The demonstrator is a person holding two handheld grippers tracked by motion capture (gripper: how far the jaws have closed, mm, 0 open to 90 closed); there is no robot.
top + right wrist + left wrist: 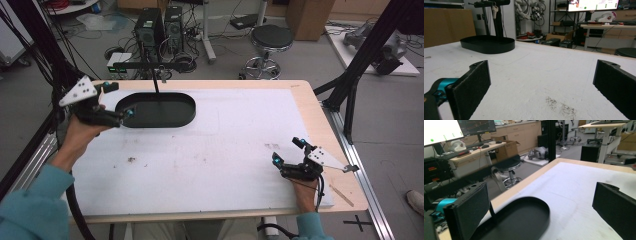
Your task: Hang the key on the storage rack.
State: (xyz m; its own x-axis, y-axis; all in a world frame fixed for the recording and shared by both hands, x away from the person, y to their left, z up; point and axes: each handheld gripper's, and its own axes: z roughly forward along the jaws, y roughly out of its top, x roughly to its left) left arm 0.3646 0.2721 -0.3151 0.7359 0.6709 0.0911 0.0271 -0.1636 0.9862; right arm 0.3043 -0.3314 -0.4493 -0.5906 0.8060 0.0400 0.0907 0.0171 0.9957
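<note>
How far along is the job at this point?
Done, it seems: a key hangs from the stand's crossbar above the black tray. In hand: nothing; the left claw stands open at the tray's left end, the right claw open, low over the table. Left: probably only drawing the hands back.

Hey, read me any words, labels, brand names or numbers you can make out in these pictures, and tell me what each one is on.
No text can be read.
Computer monitor in the left gripper view: coloured marks and lines, too blurred to read.
Wide screen in the right gripper view: rows of small characters, too small to read.
Black oval tray: no lettering visible.
</note>
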